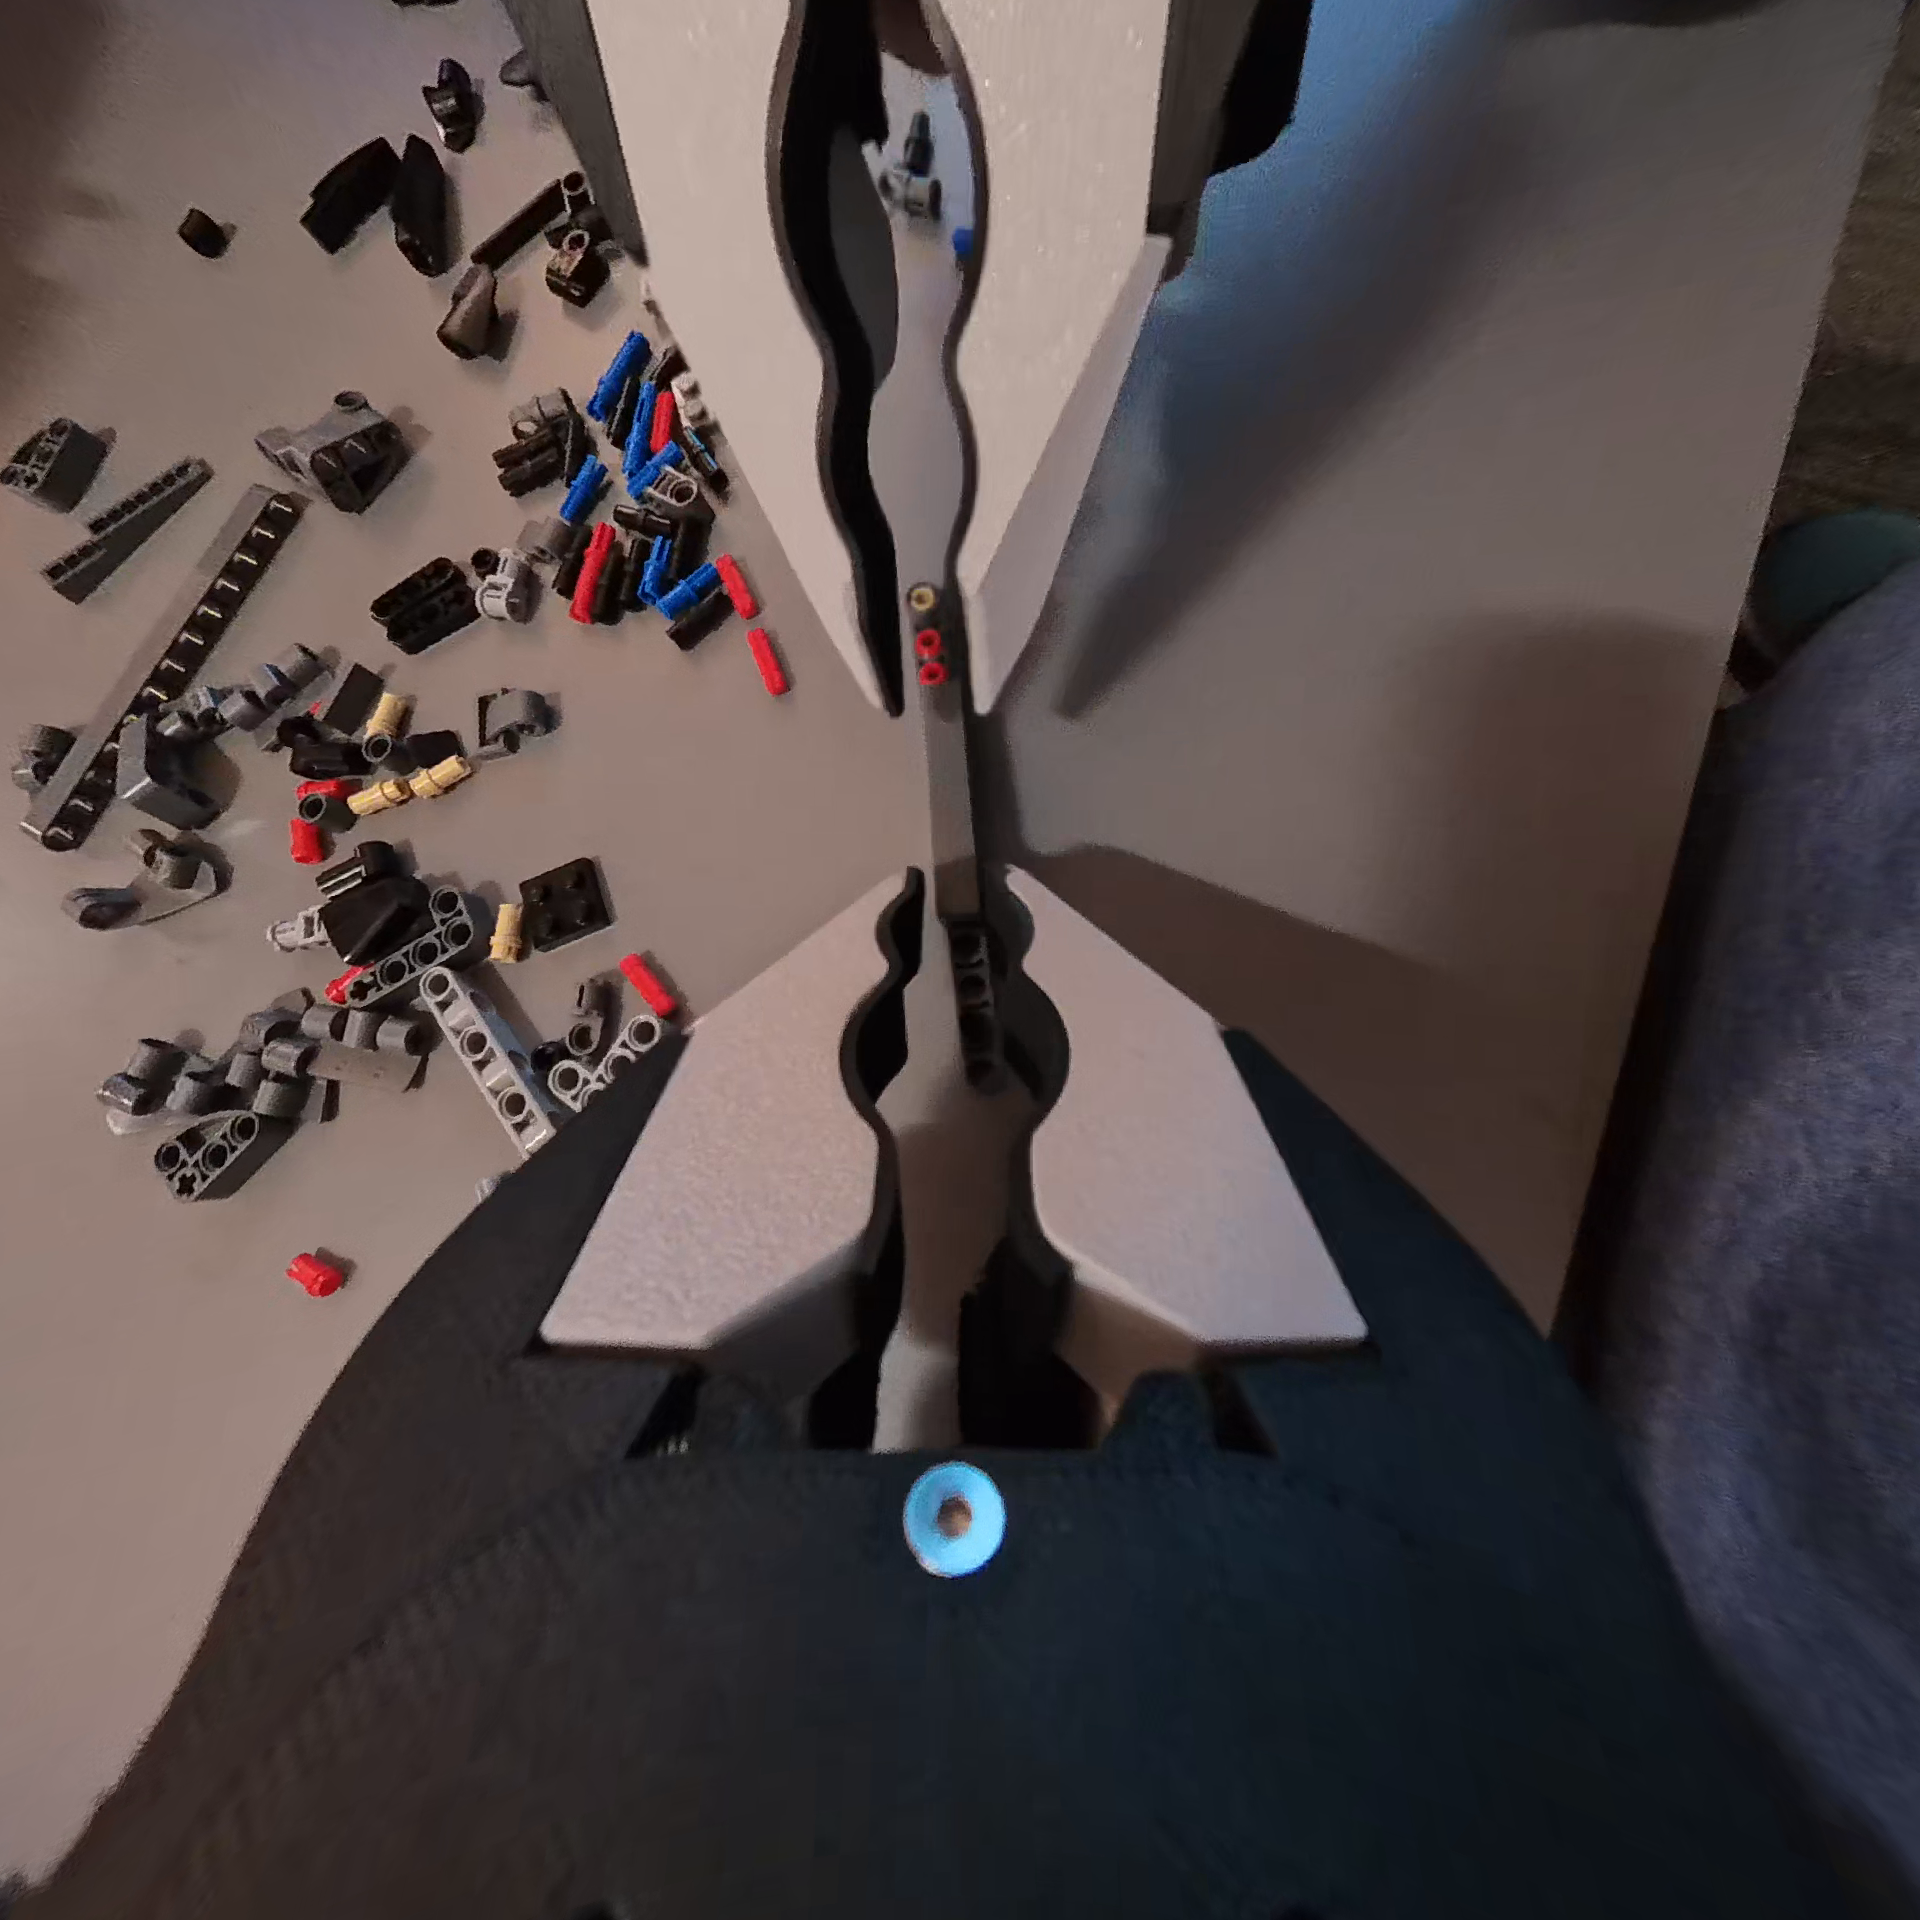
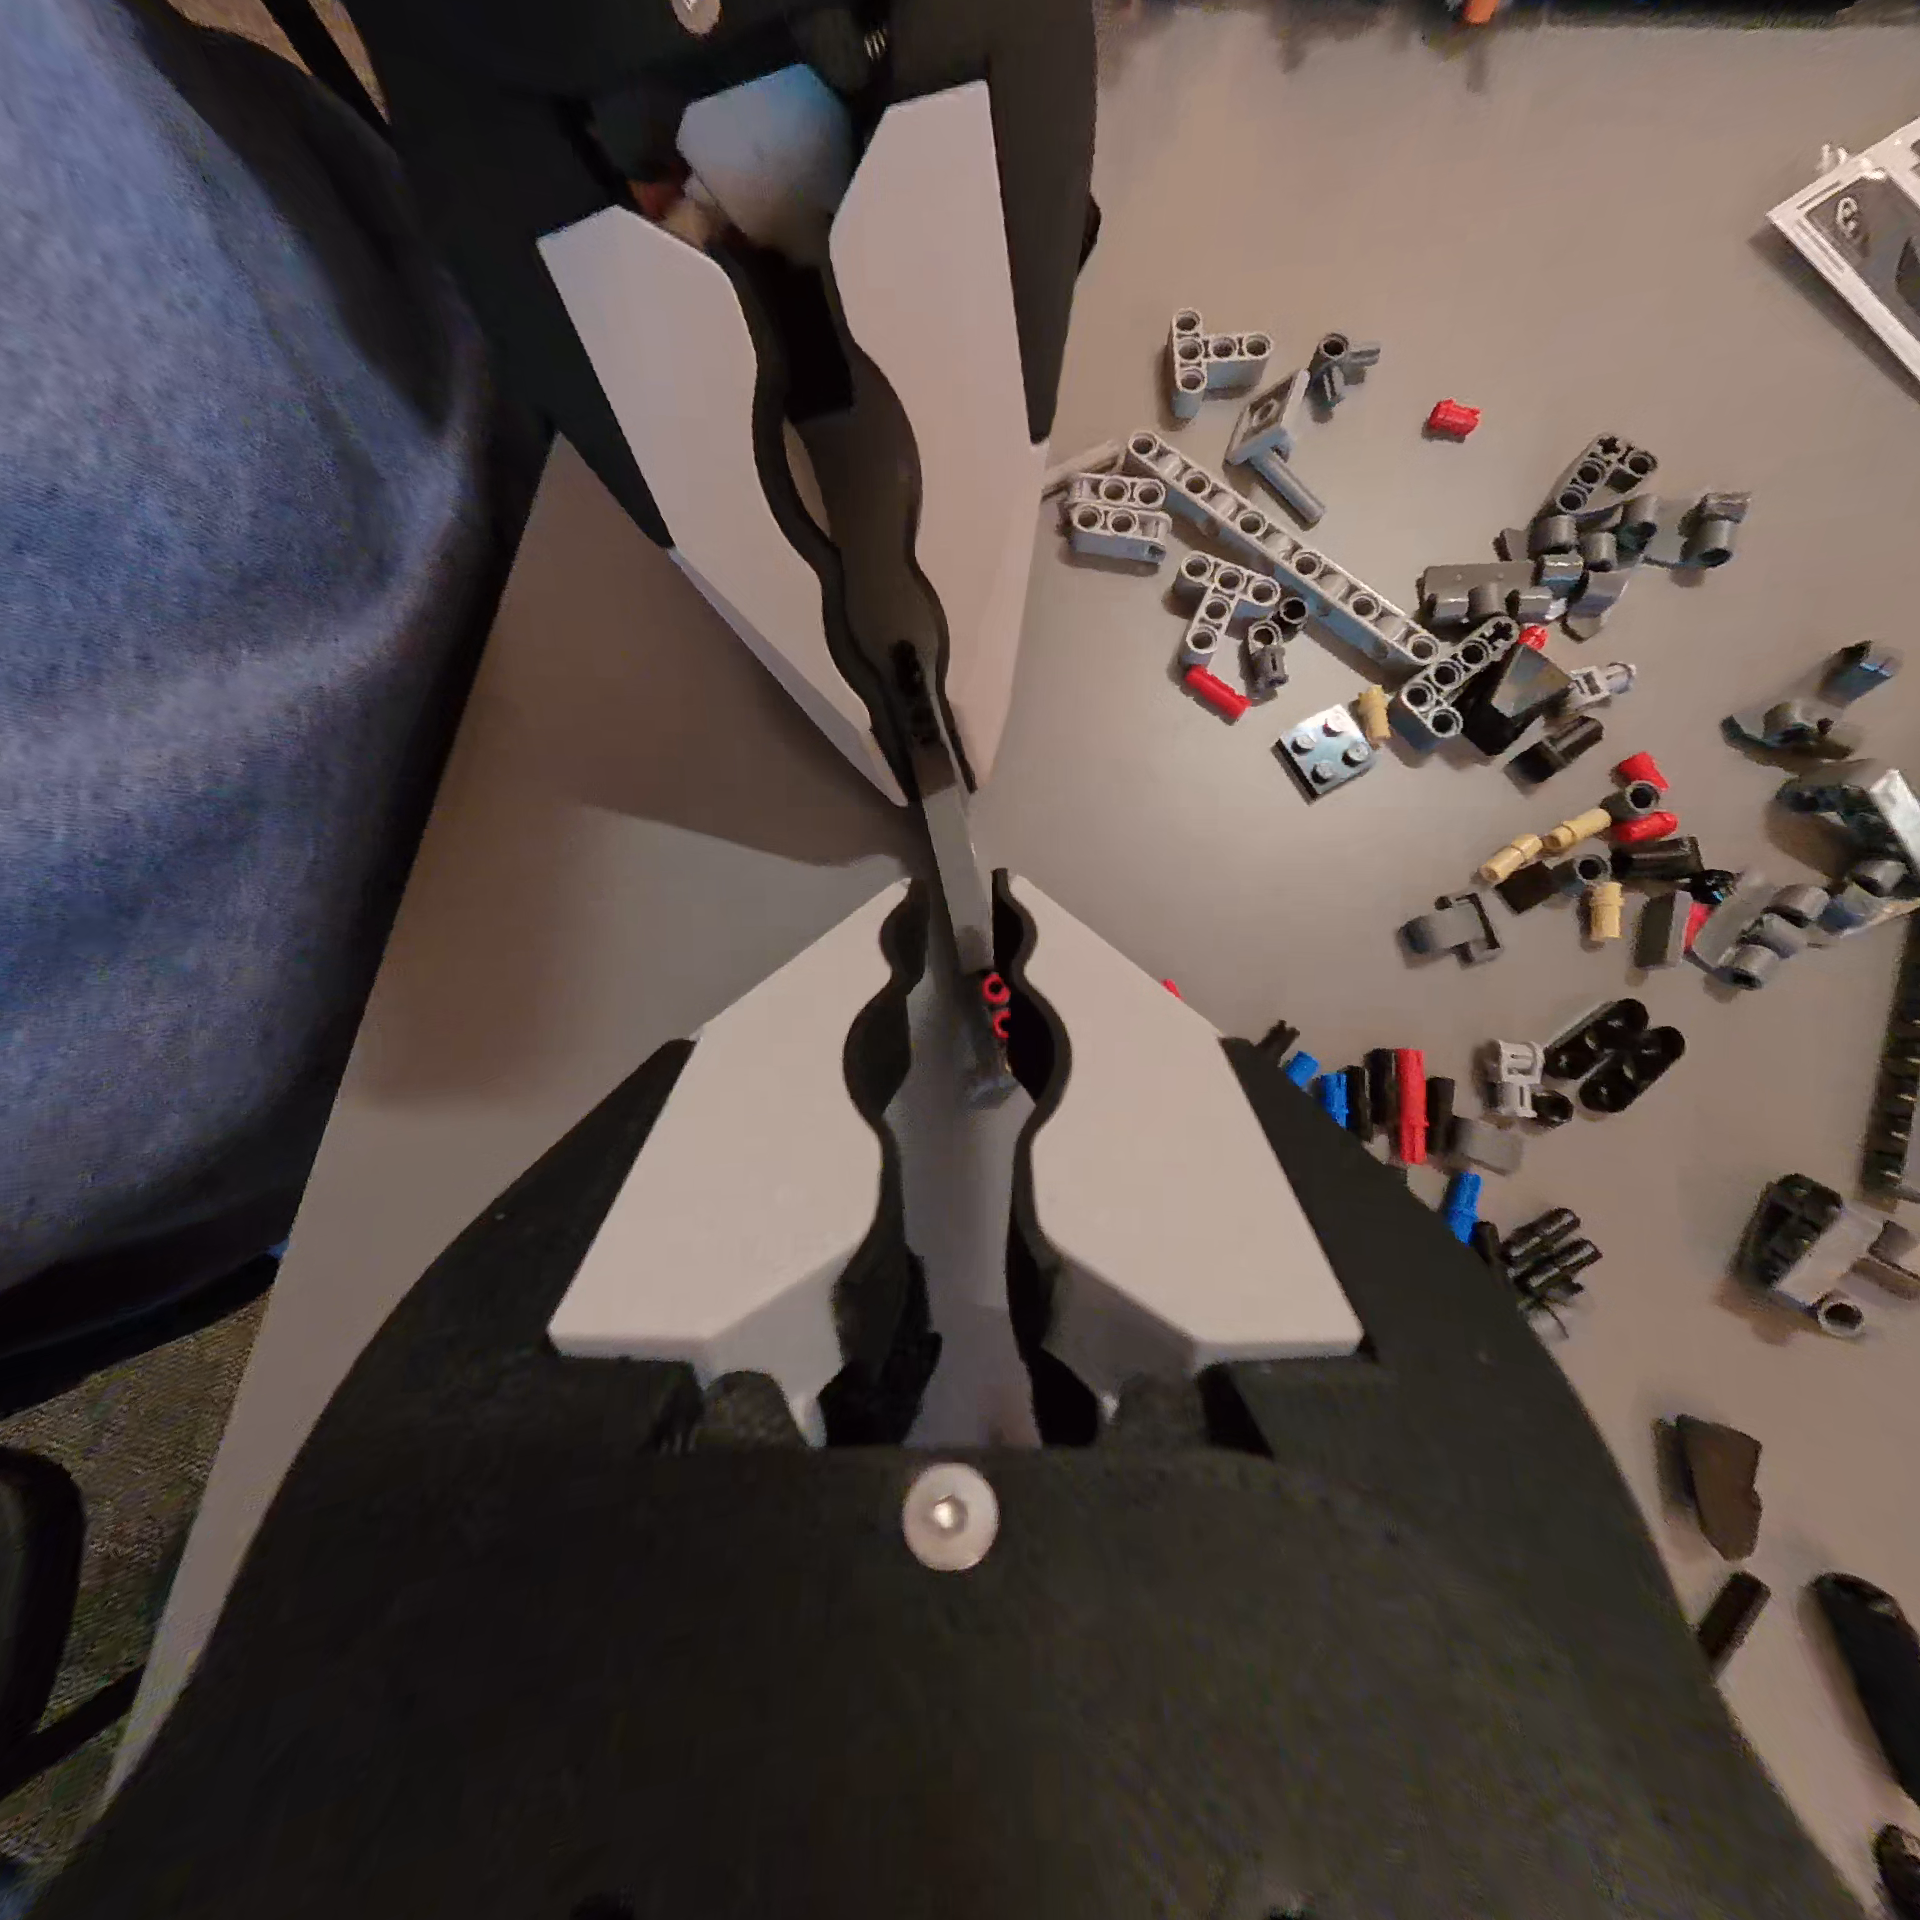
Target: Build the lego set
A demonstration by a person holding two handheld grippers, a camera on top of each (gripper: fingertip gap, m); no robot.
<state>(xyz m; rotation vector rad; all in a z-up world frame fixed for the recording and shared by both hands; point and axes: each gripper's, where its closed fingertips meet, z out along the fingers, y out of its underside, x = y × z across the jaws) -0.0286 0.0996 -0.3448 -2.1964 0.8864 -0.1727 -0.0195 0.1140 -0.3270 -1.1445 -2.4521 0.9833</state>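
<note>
A long dark grey beam (image 1: pixel 951 790) hangs in the air above the grey table (image 1: pixel 156 1455), held at both ends. My left gripper (image 1: pixel 961 878) is shut on its near end, where the holes show. My right gripper (image 1: pixel 935 707) reaches in from the top of the left wrist view, shut on the far end, where two red pins (image 1: pixel 930 657) sit in the beam. In the right wrist view my right gripper (image 2: pixel 954 881) is shut on the beam (image 2: pixel 956 842) at the red pins (image 2: pixel 994 1003). The left gripper (image 2: pixel 935 792) faces it from above.
Loose black, grey, blue, red and tan pieces (image 1: pixel 416 727) lie scattered on the table left of the grippers; in the right wrist view they (image 2: pixel 1507 675) lie to the right. A booklet (image 2: pixel 1860 260) lies at the far right. A person's blue-clad leg (image 2: pixel 156 623) is beside the table edge. Less than 4 cm separates the two grippers' tips.
</note>
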